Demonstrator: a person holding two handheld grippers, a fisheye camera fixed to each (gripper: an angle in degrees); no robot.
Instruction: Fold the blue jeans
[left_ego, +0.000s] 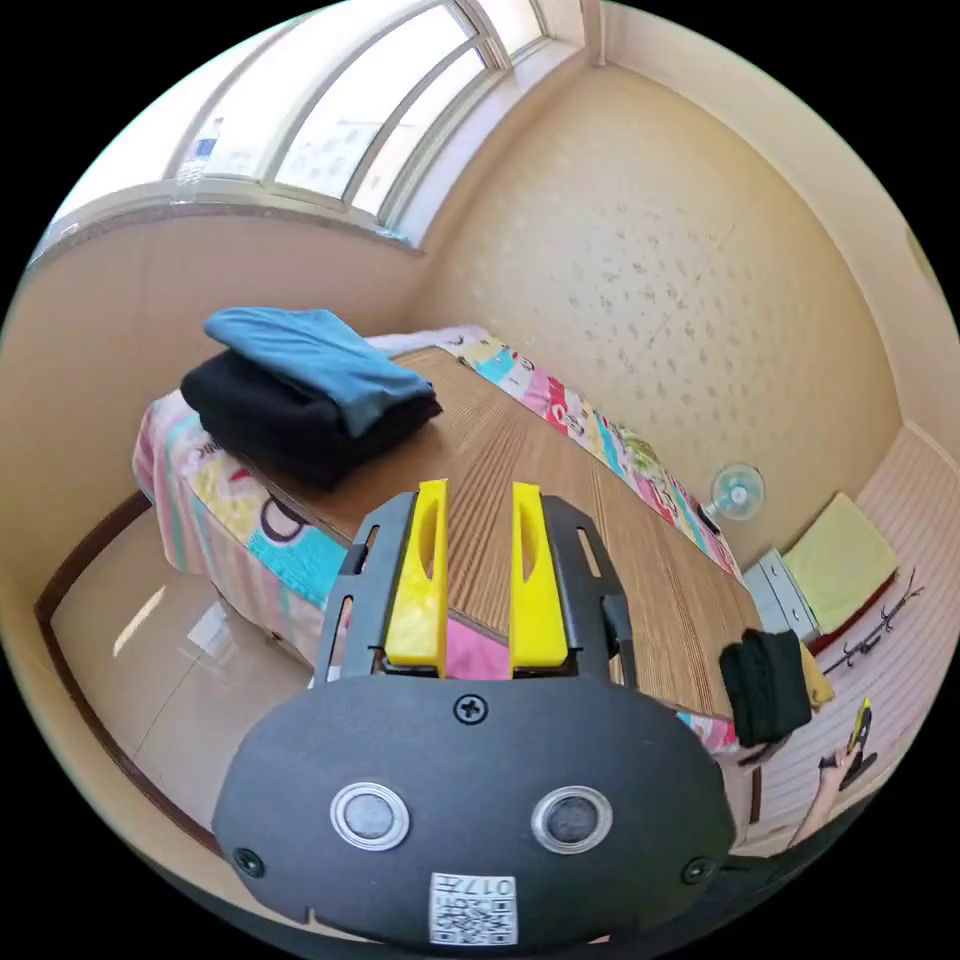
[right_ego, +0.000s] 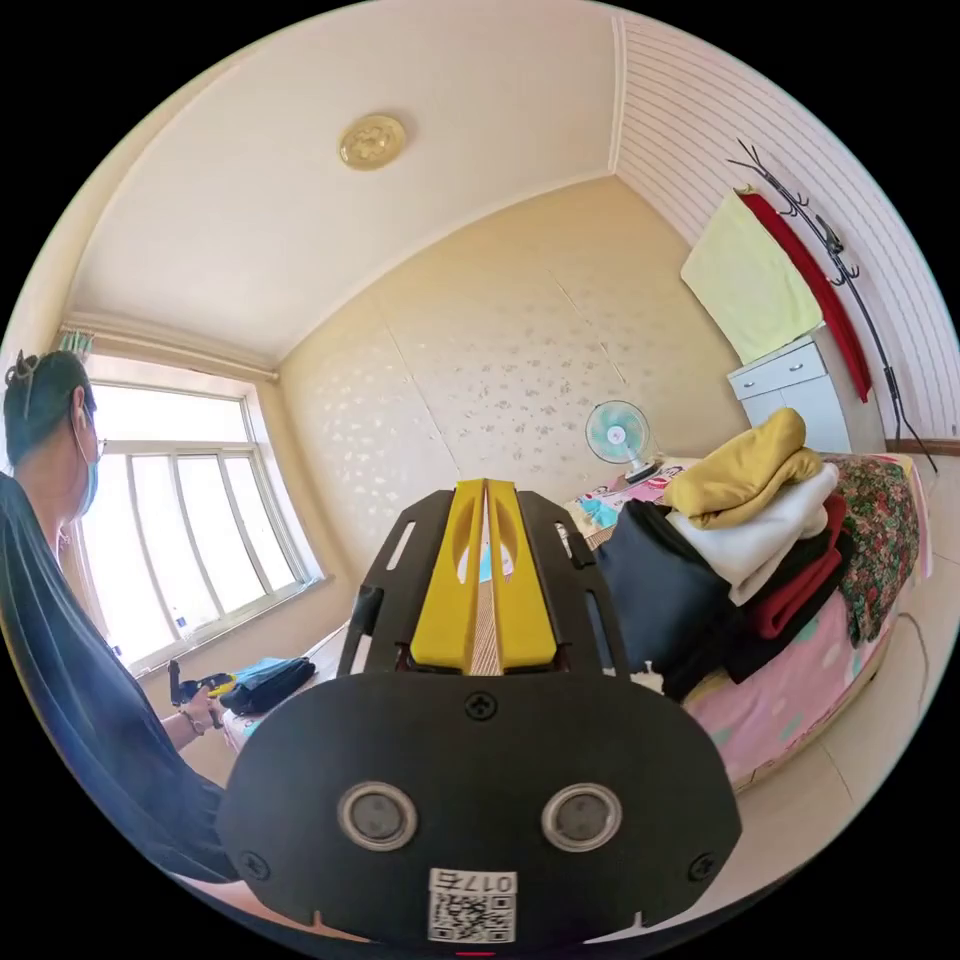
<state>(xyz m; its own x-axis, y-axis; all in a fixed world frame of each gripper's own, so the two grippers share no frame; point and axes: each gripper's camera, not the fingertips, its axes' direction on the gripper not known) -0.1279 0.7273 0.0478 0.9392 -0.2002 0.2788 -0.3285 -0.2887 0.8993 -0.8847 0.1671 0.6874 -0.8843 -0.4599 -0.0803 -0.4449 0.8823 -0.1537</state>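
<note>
A folded blue garment (left_ego: 305, 360) lies on top of a folded black one (left_ego: 290, 425) at one end of the bed's wooden mat (left_ego: 560, 500). My left gripper (left_ego: 478, 495) hangs above the mat's near edge, open, with nothing between its yellow jaws. In the right gripper view the same blue-on-black stack (right_ego: 265, 675) is small and far off at lower left, close to the left gripper (right_ego: 195, 687) held in a hand. My right gripper (right_ego: 485, 492) is shut on nothing, raised in the air and pointing at the far wall.
An unfolded pile of yellow, white, red and black clothes (right_ego: 760, 540) sits on the bed's other end (left_ego: 765, 685). A person (right_ego: 60, 620) stands at the left edge. A fan (right_ego: 618, 435), a white cabinet (right_ego: 790, 385) and a coat rack (right_ego: 850, 270) line the walls.
</note>
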